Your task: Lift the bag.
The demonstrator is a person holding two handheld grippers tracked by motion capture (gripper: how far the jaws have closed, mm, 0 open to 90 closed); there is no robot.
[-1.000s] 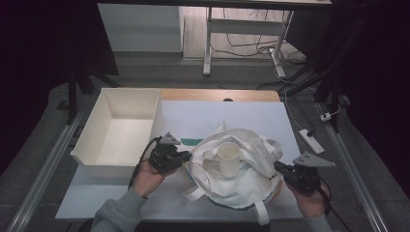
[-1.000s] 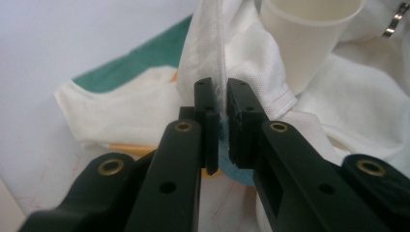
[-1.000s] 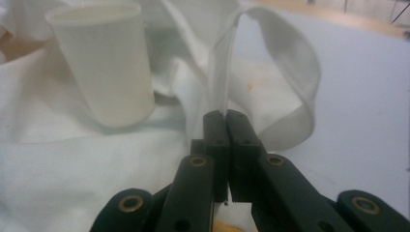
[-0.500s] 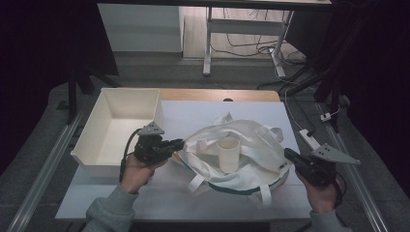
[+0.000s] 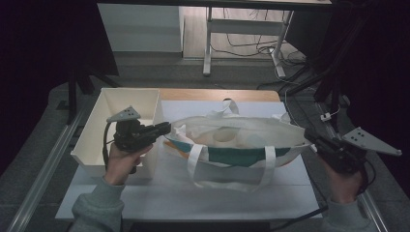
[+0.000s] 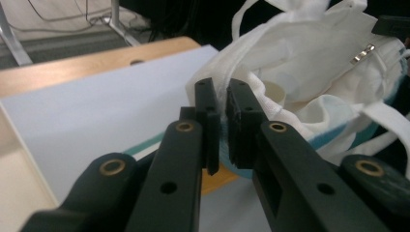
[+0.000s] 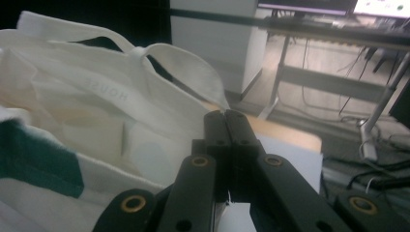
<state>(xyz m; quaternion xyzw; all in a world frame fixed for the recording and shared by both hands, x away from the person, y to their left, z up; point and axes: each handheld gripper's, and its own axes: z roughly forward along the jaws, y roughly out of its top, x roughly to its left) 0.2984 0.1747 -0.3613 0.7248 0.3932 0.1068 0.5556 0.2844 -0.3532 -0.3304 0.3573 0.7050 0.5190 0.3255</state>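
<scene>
**Soft tote, pinched at both ends of its rim**

Bag [image 5: 232,140]: white cloth tote with a teal band, stretched between the two claws above the white table [image 5: 193,198]. Left gripper [image 5: 167,128] pressed together on the rim at its own tip, a thin fold of white cloth caught between the pads [image 6: 241,108]. Right gripper [image 5: 309,137] likewise clamped, jaws nearly flush, with the bag's other end seemingly nipped at the tip; the cloth itself hard to make out between them in the right gripper view [image 7: 225,118].

Handling, as a judgement: limp, light fabric with no stiffness of its own, so sagging in the middle and keeping its mouth open only while pulled taut from both ends. Not fragile, not slippery, but thin, so likely to slide out of a shallow pinch if tugged hard. Best hold: the doubled hem at the rim, close to where the straps [image 5: 196,164] are sewn on, deep between the pads rather than at their very tips.

A pale cup [image 5: 223,135] standing inside, roughly midway between the claws: some load low in the bag, liable to tip if one end drops. Tray [image 5: 92,145] just behind and beside the left claw.
</scene>
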